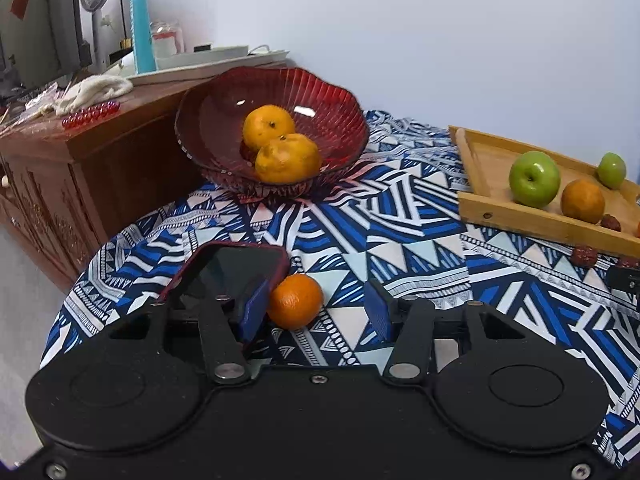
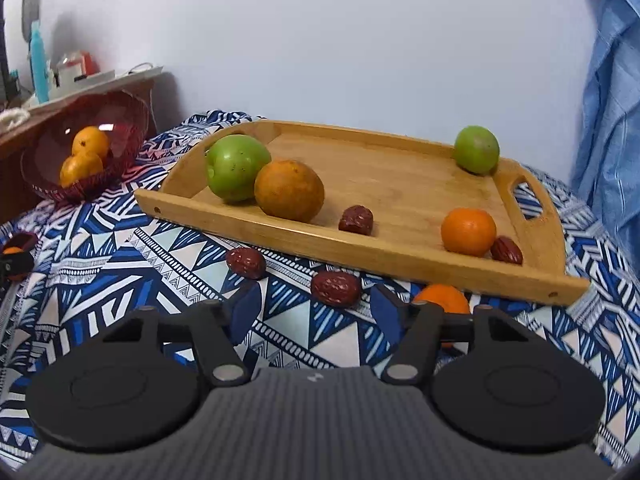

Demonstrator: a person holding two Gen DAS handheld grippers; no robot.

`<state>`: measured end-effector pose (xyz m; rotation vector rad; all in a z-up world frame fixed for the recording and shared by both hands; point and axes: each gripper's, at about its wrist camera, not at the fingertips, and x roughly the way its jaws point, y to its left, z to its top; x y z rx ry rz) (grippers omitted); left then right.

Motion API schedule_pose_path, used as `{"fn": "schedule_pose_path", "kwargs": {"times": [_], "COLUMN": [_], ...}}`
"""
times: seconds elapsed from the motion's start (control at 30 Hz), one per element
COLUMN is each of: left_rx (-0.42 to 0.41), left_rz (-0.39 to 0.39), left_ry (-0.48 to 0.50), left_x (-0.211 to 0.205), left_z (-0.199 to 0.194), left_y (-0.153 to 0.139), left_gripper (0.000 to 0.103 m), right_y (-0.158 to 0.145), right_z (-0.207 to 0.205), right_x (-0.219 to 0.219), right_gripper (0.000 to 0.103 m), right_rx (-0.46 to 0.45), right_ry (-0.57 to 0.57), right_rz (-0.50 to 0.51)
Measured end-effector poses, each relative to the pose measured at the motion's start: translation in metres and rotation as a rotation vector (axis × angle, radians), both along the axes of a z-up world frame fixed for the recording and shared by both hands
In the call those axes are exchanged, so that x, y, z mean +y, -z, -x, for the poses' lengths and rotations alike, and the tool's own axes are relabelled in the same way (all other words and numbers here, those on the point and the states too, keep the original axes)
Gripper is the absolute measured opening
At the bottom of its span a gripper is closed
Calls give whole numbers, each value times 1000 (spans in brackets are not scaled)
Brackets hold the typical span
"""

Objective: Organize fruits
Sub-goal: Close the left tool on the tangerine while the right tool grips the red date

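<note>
My left gripper (image 1: 316, 312) is open low over the patterned cloth; a small orange (image 1: 295, 301) lies between its pads, touching the left pad. A red glass bowl (image 1: 224, 128) beyond holds two oranges (image 1: 280, 148). My right gripper (image 2: 316, 314) is open and empty above the cloth, with a red date (image 2: 335, 288) just ahead of it and another date (image 2: 245, 262) to the left. A wooden tray (image 2: 400, 264) holds two green apples (image 2: 237, 167), a large orange (image 2: 289, 190), a small orange (image 2: 468, 231) and two dates (image 2: 356, 220). Another small orange (image 2: 444, 298) lies behind the right finger.
A dark phone in a red case (image 1: 232, 268) lies on the cloth by the left pad. A brown wooden cabinet (image 1: 80, 168) with clutter stands at the left. Blue fabric (image 2: 612, 100) hangs at the right. A white wall is behind.
</note>
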<state>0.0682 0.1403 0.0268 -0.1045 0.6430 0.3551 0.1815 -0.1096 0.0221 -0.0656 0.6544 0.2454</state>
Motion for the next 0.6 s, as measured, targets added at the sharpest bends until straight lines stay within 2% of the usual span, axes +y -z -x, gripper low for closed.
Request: {"fn": "schedule_pose_path", "kwargs": {"times": [0.17, 0.23, 0.3, 0.37, 0.6], "left_rx": [-3, -4, 4, 0, -2], "left_rz": [7, -2, 5, 15, 31], "left_ry": [-10, -9, 7, 5, 16], "left_x": [6, 6, 4, 3, -2], "left_z": [-1, 0, 1, 4, 13], "left_y": [3, 4, 4, 4, 3], "left_gripper": [43, 39, 30, 30, 30], "right_y": [5, 5, 5, 5, 4], "right_z": [-4, -4, -4, -4, -4], "right_x": [0, -1, -1, -1, -3], "right_gripper": [72, 71, 68, 62, 51], "right_rx": [8, 6, 2, -2, -3], "right_ry": [-3, -5, -5, -2, 1], "right_rz": [-8, -4, -4, -6, -10]}}
